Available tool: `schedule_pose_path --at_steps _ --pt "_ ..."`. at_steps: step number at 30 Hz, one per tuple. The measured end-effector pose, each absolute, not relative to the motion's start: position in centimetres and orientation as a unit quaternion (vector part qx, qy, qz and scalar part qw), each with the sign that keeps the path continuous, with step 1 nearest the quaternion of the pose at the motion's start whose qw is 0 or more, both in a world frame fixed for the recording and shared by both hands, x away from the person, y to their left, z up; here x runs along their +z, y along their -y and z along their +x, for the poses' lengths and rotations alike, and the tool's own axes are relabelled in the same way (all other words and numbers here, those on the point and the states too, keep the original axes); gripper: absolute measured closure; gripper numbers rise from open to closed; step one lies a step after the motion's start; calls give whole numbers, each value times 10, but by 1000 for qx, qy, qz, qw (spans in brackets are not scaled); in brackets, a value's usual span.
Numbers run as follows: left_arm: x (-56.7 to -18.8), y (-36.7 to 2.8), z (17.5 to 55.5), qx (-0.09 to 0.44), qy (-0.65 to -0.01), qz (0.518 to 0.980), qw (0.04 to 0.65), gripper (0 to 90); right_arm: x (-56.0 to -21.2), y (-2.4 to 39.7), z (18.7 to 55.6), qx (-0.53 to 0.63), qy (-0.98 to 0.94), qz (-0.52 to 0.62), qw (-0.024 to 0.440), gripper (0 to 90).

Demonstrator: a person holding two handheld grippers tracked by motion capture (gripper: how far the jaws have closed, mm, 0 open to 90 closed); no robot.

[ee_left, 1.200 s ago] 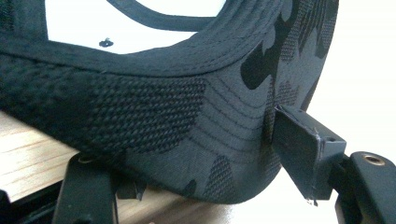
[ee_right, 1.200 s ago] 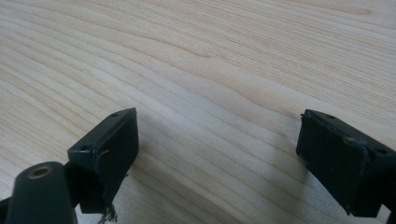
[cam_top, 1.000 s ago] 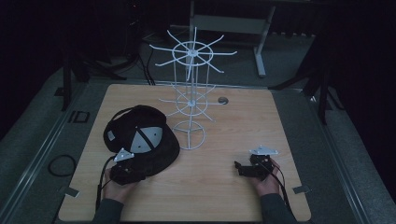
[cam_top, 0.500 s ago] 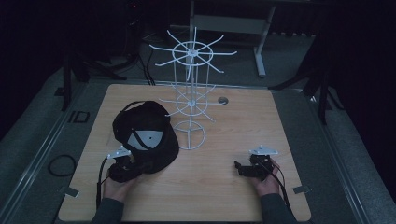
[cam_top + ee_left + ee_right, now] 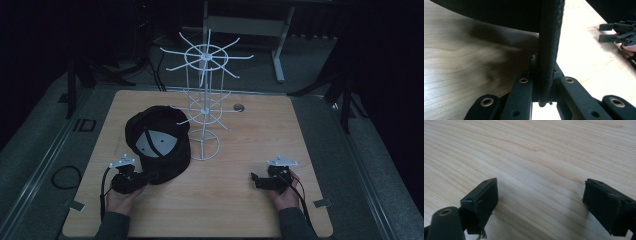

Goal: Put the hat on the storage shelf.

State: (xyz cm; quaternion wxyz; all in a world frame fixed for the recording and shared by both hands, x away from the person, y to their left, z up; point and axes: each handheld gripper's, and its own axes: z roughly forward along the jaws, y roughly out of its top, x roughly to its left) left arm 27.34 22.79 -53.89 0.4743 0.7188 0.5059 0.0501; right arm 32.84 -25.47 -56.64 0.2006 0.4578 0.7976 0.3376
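Black baseball cap (image 5: 159, 146), gripped by its brim edge, stands tipped up on the wooden tabletop (image 5: 235, 200) with its pale lining facing the person, its rim just beside the round foot of a white wire display rack (image 5: 203, 107). Over the past second the cap has drawn toward the near-left corner and dropped from its more raised, open pose, the hand pulling back with it. The left gripper (image 5: 131, 181) has its fingers (image 5: 522, 97) closed almost fully on the brim (image 5: 549, 50), the fabric edge pinched between them in the left gripper view. The right gripper (image 5: 264, 181) rests low on the tabletop at the near right, well apart from the cap, its fingers (image 5: 482, 195) spread wide with nothing between them but bare wood. The pull-back looks like a re-set of the hold before the cap is carried to one of the rack's arms; none of those arms carries anything yet. A small round grommet (image 5: 239, 107) sits in the tabletop behind the rack.
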Motion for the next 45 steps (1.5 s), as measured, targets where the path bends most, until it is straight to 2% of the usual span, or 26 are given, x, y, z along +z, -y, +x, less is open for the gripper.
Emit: schedule_pose_path --at_steps 16,45 --pt "-523 -239 267 103 -525 715 451 864 -566 255 327 337 -799 456 200 129" --pt "-486 -265 267 154 -528 707 444 863 -566 255 326 337 -799 456 200 129"
